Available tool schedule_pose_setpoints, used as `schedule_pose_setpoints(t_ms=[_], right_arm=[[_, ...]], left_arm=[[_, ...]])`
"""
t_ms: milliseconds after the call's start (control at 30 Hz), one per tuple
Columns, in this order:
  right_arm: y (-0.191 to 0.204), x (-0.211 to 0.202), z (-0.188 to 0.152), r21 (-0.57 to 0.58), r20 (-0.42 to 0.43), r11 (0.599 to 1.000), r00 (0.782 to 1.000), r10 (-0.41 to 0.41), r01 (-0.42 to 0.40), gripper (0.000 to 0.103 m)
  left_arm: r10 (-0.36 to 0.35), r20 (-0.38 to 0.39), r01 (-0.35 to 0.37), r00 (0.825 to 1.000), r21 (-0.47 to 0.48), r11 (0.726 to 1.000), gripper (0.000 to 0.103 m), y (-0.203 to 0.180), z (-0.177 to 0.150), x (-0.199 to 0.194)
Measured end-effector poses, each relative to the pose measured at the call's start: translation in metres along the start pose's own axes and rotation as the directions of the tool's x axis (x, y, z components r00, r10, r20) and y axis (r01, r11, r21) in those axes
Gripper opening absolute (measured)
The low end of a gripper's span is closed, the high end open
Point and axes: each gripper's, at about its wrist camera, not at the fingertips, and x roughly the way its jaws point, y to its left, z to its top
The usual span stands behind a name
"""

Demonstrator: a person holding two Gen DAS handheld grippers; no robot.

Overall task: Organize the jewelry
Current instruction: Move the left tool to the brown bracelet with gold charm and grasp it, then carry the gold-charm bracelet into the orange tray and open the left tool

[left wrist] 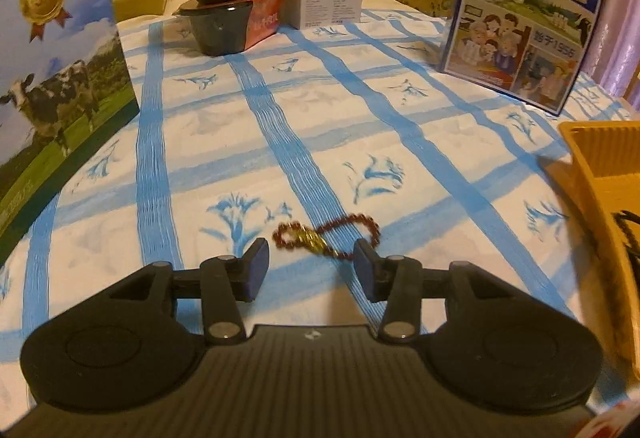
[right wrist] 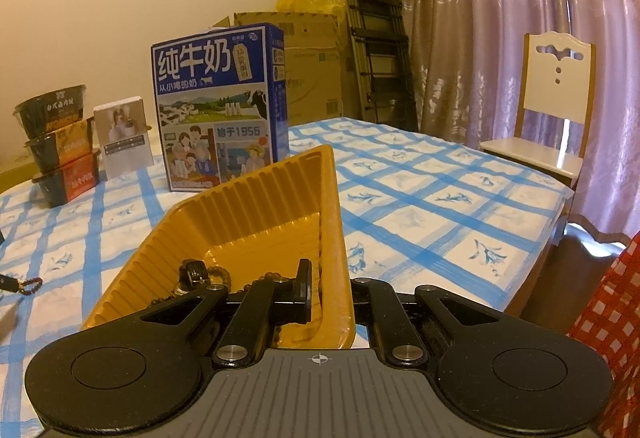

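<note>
While the right claw [right wrist: 320, 302] stays busy pinching the near rim of the ribbed orange tray [right wrist: 256, 198], fingers pressed together on that thin wall, the play is all on the other side. The left claw [left wrist: 310, 262] is spread, nothing between its fingers, and the red beaded bracelet [left wrist: 326, 236] lies flat on the blue-checked tablecloth [left wrist: 360, 118] just ahead of the fingertips, almost centred in the gap. No contact that I can see: beads and pads look apart, though the view is a bit blurred.

Here's the relation that matters. The bracelet is folded into a figure-eight, with a gold charm [left wrist: 308, 238] at the crossing, and its long axis runs side to side, across the claw's opening rather than along it. One loop reaches out just past the right-hand fingertip [left wrist: 366, 258], so a straight close may catch only the middle. By my read, the charm at the waist is the target.

The left claw is clearly the nearer one; the tray sits off to its right, already carrying dark beaded strings [right wrist: 208, 272]. Likely next: ease forward, pinch, carry right.
</note>
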Motion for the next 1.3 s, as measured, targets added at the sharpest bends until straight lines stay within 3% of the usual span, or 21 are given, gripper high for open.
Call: schedule_pose_setpoints(t_ms=[267, 367, 433, 533, 967, 1300], right_arm=[[0.001, 0.003, -0.001, -0.006, -0.008, 1.000, 1.000, -0.008, 0.008, 0.009], [0.000, 0.003, -0.001, -0.004, -0.009, 1.000, 1.000, -0.009, 0.009, 0.009], [0.000, 0.004, -0.003, -0.003, -0.011, 1.000, 1.000, -0.011, 0.011, 0.009], [0.000, 0.004, -0.003, -0.002, -0.011, 1.000, 1.000, -0.009, 0.009, 0.009], [0.000, 0.004, -0.003, -0.004, -0.010, 1.000, 1.000, -0.010, 0.010, 0.009], [0.001, 0.003, -0.004, -0.001, -0.009, 1.000, 1.000, -0.006, 0.006, 0.009]], left_arm=[[0.018, -0.009, -0.018, 1.000, 0.032, 0.999, 0.041, 0.004, 0.004, 0.025], [0.017, -0.005, -0.017, 1.000, 0.060, 0.998, 0.030, 0.002, 0.002, 0.025], [0.005, -0.009, -0.005, 1.000, 0.073, 0.997, 0.015, 0.002, 0.002, 0.023], [-0.001, -0.016, 0.002, 1.000, 0.085, 0.996, 0.006, 0.000, 0.002, 0.021], [-0.018, -0.014, 0.019, 1.000, 0.084, 0.996, 0.006, 0.000, -0.003, 0.001], [-0.064, 0.042, 0.061, 0.997, 0.072, 0.996, 0.006, -0.001, -0.007, -0.052]])
